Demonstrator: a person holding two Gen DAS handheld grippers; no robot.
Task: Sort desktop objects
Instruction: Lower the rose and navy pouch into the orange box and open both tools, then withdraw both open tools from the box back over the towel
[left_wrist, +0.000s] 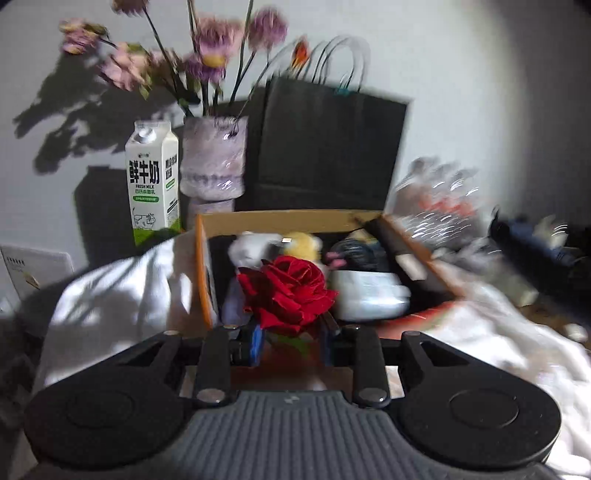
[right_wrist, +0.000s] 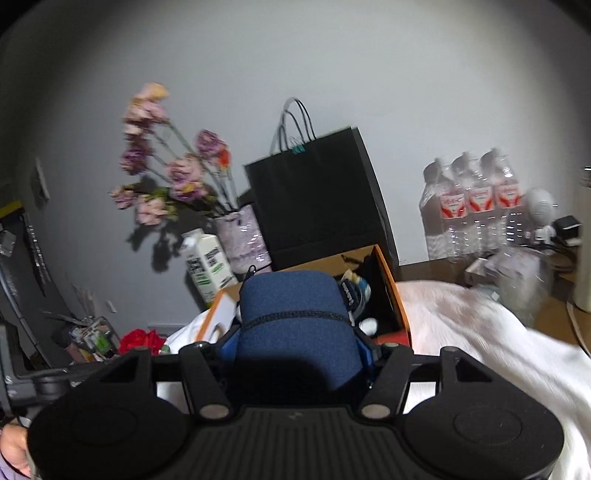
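My left gripper (left_wrist: 291, 341) is shut on a red rose (left_wrist: 288, 291) by its stem and holds it just in front of an open cardboard box (left_wrist: 291, 218). The box holds a white and a yellow soft toy (left_wrist: 299, 245), a dark bundle and a white packet. My right gripper (right_wrist: 295, 347) is shut on a dark blue fabric case (right_wrist: 295, 332) and holds it over the same box (right_wrist: 391, 291). The rose also shows at the lower left of the right wrist view (right_wrist: 142, 339).
Behind the box stand a milk carton (left_wrist: 153, 184), a vase of pink flowers (left_wrist: 214, 158) and a black paper bag (left_wrist: 325, 147). A pack of water bottles (right_wrist: 476, 206) stands at the right by the wall. White cloth (right_wrist: 480, 332) lies around the box.
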